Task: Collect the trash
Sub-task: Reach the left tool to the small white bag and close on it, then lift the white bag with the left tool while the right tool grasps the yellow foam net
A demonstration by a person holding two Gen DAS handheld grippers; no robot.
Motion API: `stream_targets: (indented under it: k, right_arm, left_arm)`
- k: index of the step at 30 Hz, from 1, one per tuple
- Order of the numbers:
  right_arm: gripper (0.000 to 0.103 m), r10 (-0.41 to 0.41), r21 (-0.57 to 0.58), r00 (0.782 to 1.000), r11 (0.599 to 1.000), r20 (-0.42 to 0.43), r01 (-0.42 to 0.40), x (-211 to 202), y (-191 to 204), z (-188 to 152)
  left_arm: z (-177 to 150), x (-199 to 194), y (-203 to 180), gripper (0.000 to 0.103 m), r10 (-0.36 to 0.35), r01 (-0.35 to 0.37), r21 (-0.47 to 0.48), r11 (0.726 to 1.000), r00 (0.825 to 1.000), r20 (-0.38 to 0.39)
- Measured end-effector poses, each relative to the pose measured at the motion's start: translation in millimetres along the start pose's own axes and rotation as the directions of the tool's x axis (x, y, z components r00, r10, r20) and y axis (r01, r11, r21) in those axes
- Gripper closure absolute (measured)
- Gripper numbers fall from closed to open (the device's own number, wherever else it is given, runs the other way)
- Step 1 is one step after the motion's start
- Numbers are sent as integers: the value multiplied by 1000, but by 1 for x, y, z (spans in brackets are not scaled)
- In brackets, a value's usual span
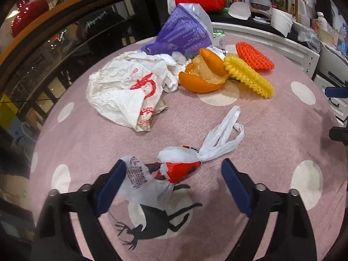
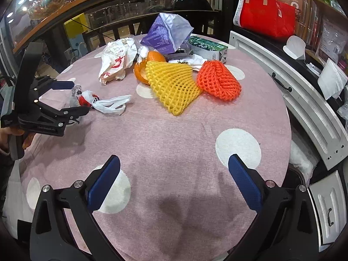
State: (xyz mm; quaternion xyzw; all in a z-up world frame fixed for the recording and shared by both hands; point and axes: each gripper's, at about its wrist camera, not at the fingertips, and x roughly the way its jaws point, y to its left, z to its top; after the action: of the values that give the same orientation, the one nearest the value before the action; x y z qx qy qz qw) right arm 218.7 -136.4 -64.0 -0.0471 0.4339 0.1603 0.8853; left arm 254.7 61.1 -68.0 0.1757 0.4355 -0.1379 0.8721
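Note:
A knotted white and red plastic bag (image 1: 174, 169) lies on the pink dotted tablecloth (image 1: 271, 134) between the fingers of my left gripper (image 1: 174, 174), which is open around it. The bag (image 2: 102, 103) and the left gripper (image 2: 74, 97) also show in the right wrist view. Further back lie a crumpled white paper bag (image 1: 126, 95), orange peel (image 1: 204, 74), a yellow foam net (image 1: 250, 76), an orange foam net (image 1: 254, 55) and a purple packet (image 1: 182, 32). My right gripper (image 2: 174, 174) is open and empty above bare cloth near the table's front.
A green carton (image 2: 208, 47) lies behind the purple packet (image 2: 167, 32). A red bag (image 2: 265, 13) stands on a counter at the back right. A white cabinet (image 2: 304, 100) borders the table's right side. A glass display case (image 1: 54, 50) is on the left.

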Motion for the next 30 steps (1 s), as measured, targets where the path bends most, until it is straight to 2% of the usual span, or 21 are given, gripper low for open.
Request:
stream_targets:
  k: [2, 4, 5, 7, 10, 15, 18, 20, 22, 24, 26, 28, 30]
  right_arm:
    - [5, -7, -8, 1000, 1000, 1, 7, 1, 0, 1]
    - [5, -12, -10, 1000, 1000, 5, 12, 2, -1, 4]
    - [5, -11, -9, 1000, 1000, 5, 11, 3, -1, 5]
    - [5, -2, -4, 1000, 1000, 4, 2, 6, -2, 10]
    - [5, 17, -9, 1000, 1000, -5, -17, 15, 2, 21]
    - [5, 10, -71, 1000, 997, -9, -11, 35, 19, 45]
    - [10, -12, -122, 1000, 992, -24, 9, 52, 29, 59]
    - [19, -34, -147, 999, 989, -35, 29, 62, 32, 65]
    - [24, -51, -155, 998, 987, -46, 43, 73, 32, 71]
    - [36, -71, -156, 996, 986, -50, 63, 80, 30, 75]
    - [62, -75, -149, 995, 987, -58, 66, 84, 27, 76]
    - [76, -69, -146, 996, 987, -60, 59, 85, 26, 76]
    - [82, -70, -148, 997, 987, -45, 63, 81, 25, 74]
  left_arm:
    - [-1, 5, -2, 28, 20, -19, 14, 1000, 1000, -10]
    - [-3, 6, -3, 40, 31, -31, 13, 999, 999, -3]
    - [-4, 5, -2, 43, 32, -32, 5, 999, 999, 4]
    - [-7, 4, 0, 62, 28, -28, -20, 999, 1000, 13]
    - [-9, 2, 0, 73, 29, -28, -43, 999, 999, 17]
    - [-12, -7, 1, 78, 39, -34, -97, 995, 998, 49]
    - [-16, -16, 6, 78, 42, -31, -143, 989, 996, 75]
    - [-18, -21, 9, 78, 38, -23, -175, 984, 996, 84]
    - [-22, -25, 11, 78, 44, -24, -200, 980, 995, 95]
    - [-25, -29, 12, 78, 56, -33, -215, 976, 993, 104]
    - [-28, -31, 14, 78, 55, -28, -233, 972, 993, 108]
    - [-31, -33, 15, 78, 55, -27, -247, 969, 992, 109]
    - [-34, -34, 16, 78, 55, -25, -257, 966, 992, 111]
